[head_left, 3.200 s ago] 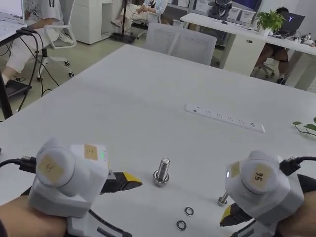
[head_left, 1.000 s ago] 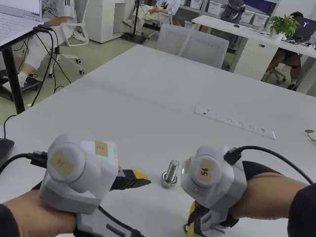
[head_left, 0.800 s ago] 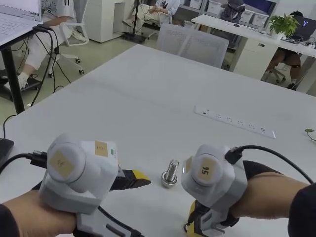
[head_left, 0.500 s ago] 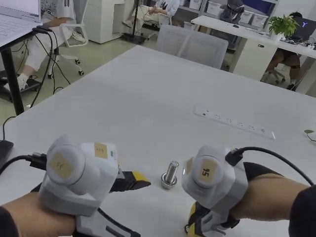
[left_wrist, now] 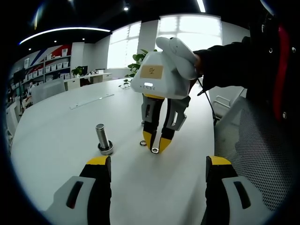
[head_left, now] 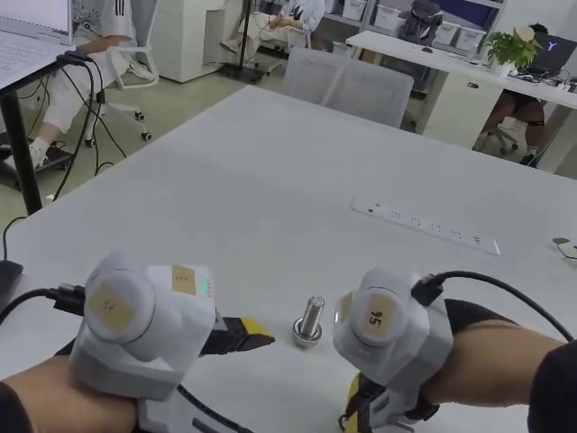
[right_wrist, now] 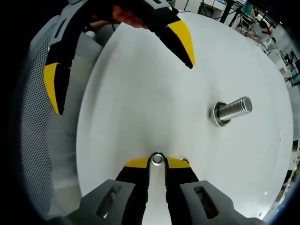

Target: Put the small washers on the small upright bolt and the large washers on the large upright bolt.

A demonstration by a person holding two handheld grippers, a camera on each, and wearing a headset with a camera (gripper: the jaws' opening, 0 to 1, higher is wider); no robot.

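Observation:
The large bolt [head_left: 308, 321] [left_wrist: 104, 140] [right_wrist: 229, 111] stands upright on the white table [head_left: 270, 180]. My right gripper [head_left: 359, 410] [left_wrist: 157, 143] [right_wrist: 158, 162] points down at the table just right of the bolt and is shut on a small washer [left_wrist: 154, 150] [right_wrist: 157, 158]. A second washer [left_wrist: 143, 143] lies flat on the table beside its fingertips. My left gripper [head_left: 236, 336] [left_wrist: 158, 161] hovers left of the bolt, facing the right gripper, jaws wide open and holding nothing.
A white power strip [head_left: 424, 227] lies across the far right of the table. A mesh chair [head_left: 347, 86] stands at the far edge, and people sit at desks beyond. Bare tabletop stretches behind the bolt.
Since 3.2 s ago my right gripper has swung left from the table's right side to over the washers. Over the last second both grippers have held still; only the camera has shifted.

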